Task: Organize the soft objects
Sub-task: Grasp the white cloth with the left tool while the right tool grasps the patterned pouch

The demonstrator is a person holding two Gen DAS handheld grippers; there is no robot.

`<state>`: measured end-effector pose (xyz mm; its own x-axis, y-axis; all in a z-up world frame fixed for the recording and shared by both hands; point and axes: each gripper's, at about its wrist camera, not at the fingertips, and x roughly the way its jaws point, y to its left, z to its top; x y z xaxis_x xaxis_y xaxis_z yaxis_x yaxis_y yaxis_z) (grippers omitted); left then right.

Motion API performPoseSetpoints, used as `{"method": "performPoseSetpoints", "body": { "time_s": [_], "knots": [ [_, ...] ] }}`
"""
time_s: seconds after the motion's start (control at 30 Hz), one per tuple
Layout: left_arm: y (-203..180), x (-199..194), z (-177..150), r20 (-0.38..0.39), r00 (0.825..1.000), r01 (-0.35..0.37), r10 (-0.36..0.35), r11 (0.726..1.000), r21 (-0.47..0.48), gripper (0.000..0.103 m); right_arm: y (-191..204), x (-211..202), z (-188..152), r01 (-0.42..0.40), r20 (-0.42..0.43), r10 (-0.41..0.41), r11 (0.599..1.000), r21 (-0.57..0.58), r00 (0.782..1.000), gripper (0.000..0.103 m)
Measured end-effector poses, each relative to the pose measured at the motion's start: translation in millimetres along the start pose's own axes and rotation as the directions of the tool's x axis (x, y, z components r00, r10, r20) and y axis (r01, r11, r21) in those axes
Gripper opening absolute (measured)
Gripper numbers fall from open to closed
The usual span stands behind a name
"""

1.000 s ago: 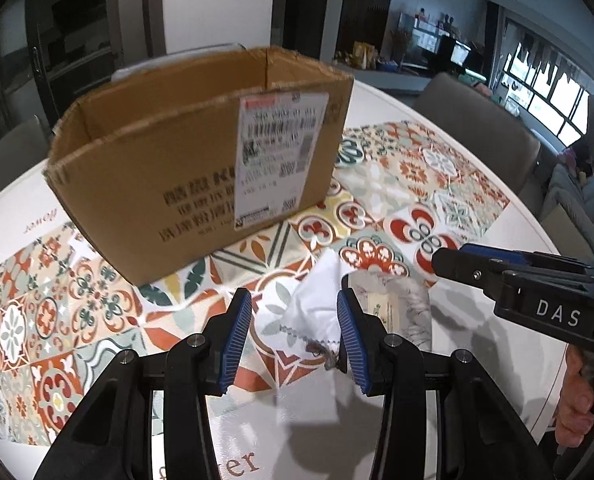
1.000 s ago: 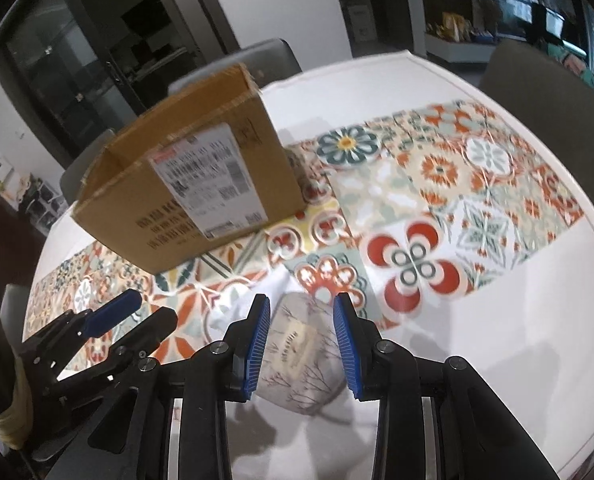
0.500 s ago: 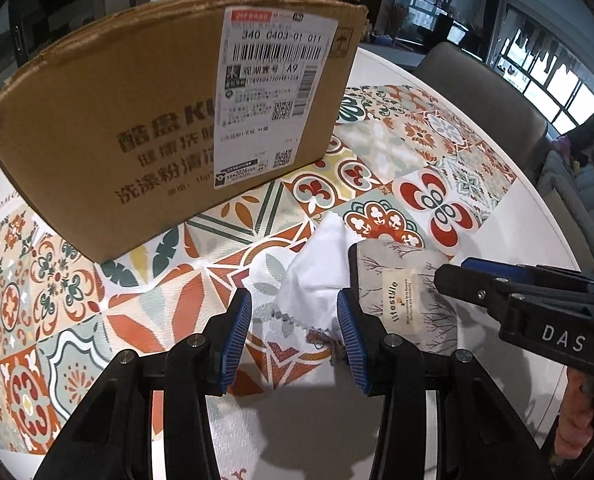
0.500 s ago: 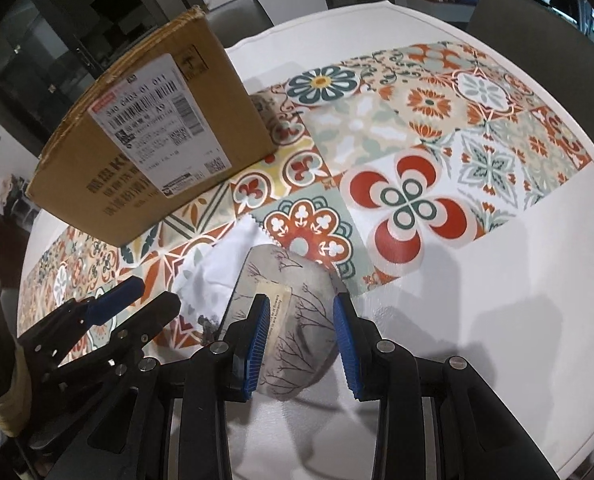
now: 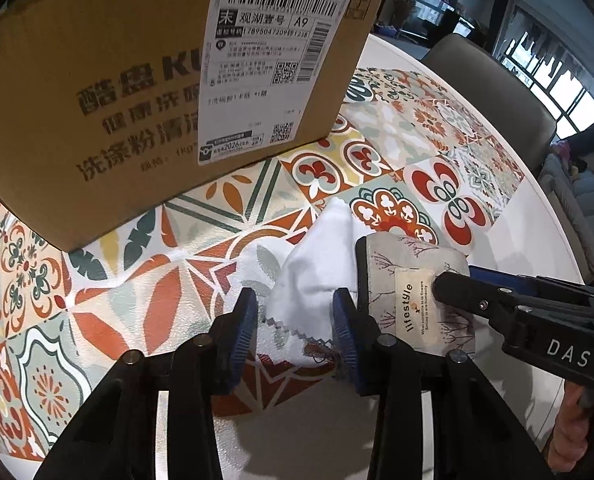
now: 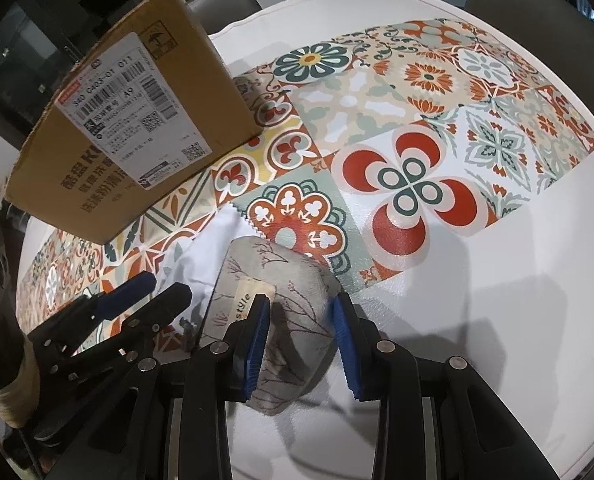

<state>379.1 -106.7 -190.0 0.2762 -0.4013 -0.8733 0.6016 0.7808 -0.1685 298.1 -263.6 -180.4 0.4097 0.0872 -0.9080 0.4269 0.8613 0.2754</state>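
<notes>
A: What room is there around the left gripper [image 5: 295, 330]?

B: Ahead of it stands the brown cardboard box with a white shipping label [image 5: 145, 80], near but not touching. Under it and to its left lies the round white table with a tile-patterned mat [image 5: 137, 280], bare there. To its right there is no spare room: the grey fabric pouch printed with bare branches [image 5: 413, 264] lies just beside its right finger, and the right gripper [image 6: 303, 332] is on that pouch.

A: And the left gripper's jaws?

B: Partly open and just closing in. The crumpled white cloth with a zigzag-cut edge [image 5: 317, 276] sits between the blue pads. Whether they press it yet, I cannot tell.

A: How does the cloth lie?

B: Its long axis runs away from the left gripper toward the box, with a pointed corner far ahead and the zigzag hem nearest the fingers. Its right side touches the pouch.

A: The right gripper?

B: Partly open, straddling the pouch's near end; its left pad touches the fabric by the cream label, while the right pad seems just clear. The pouch runs from between the fingers, ahead and leftward. To its right the white tabletop lies bare up to the curved table edge.
</notes>
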Motion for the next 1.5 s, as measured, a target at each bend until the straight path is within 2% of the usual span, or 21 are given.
{"method": "performPoseSetpoints", "body": {
  "time_s": [0.4, 0.53, 0.63, 0.77, 1.13, 1.5],
  "knots": [
    [-1, 7, 0, -0.005, 1.0, 0.028, -0.028, 0.999, -0.033, 0.011, -3, 10, 0, -0.021, -0.024, 0.022, 1.0, 0.016, 0.999, 0.035],
    [-3, 7, -1, -0.004, 1.0, 0.029, -0.029, 0.999, -0.034, 0.006, -1, 10, 0, -0.036, -0.017, 0.036, 0.999, 0.0, 0.999, 0.028],
    [-6, 4, -1, 0.002, 1.0, 0.022, -0.022, 0.999, -0.023, 0.006, 0, 6, -1, -0.042, -0.003, 0.042, 0.999, -0.016, 0.999, 0.018],
    [-10, -8, -1, 0.03, 0.999, 0.013, -0.012, 1.0, -0.024, 0.006, 2, -6, 1, -0.057, 0.029, 0.058, 0.998, -0.03, 0.998, 0.013],
    [-15, -53, -2, 0.127, 0.991, -0.025, 0.03, 0.999, -0.039, 0.005, 10, -42, 3, -0.059, 0.117, 0.067, 0.996, -0.07, 0.991, 0.011],
    [-22, -95, 1, 0.225, 0.971, -0.07, 0.076, 0.997, -0.038, 0.005, 24, -73, 6, -0.054, 0.193, 0.081, 0.989, -0.14, 0.978, 0.01]
  ]
}}
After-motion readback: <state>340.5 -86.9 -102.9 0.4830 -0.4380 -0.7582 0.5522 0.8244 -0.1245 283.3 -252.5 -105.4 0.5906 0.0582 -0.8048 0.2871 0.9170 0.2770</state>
